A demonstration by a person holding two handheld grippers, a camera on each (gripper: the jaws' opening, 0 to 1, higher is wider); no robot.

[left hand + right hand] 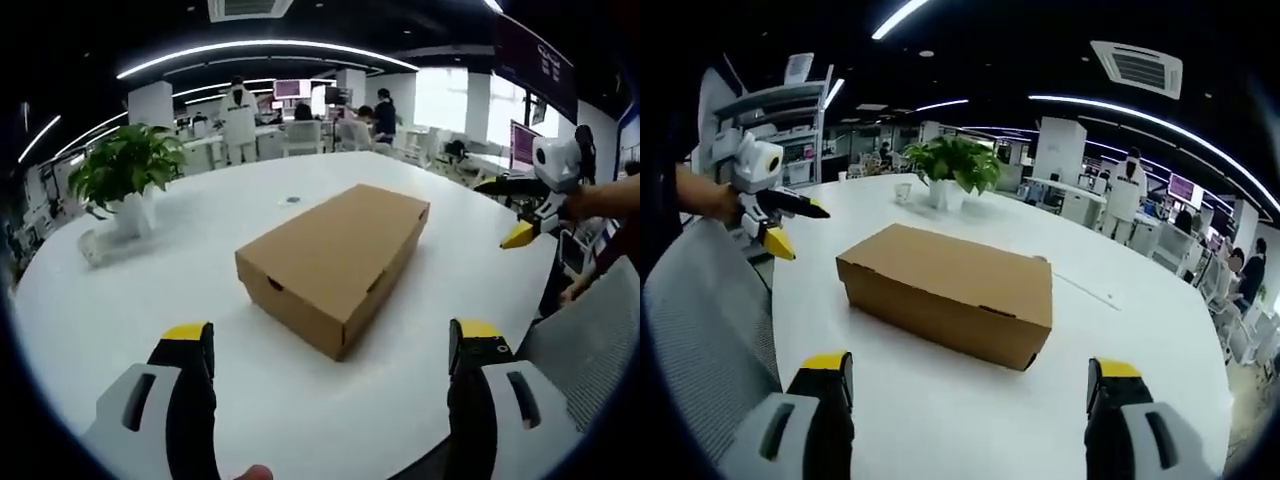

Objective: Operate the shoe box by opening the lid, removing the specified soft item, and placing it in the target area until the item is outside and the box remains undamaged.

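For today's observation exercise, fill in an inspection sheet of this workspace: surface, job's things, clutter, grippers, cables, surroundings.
Surface: round white table, mostly bare.
Job's things: brown cardboard shoe box, lid closed, lying flat near the table's middle; no damage seen.
Clutter: potted plant in a white pot; small dark object beyond the box, too small to identify.
Grippers: left gripper and right gripper both open, jaws apart, short of the box, holding nothing.
Cables: nothing seen.
Surroundings: open office with desks, people standing, grey mesh chair.
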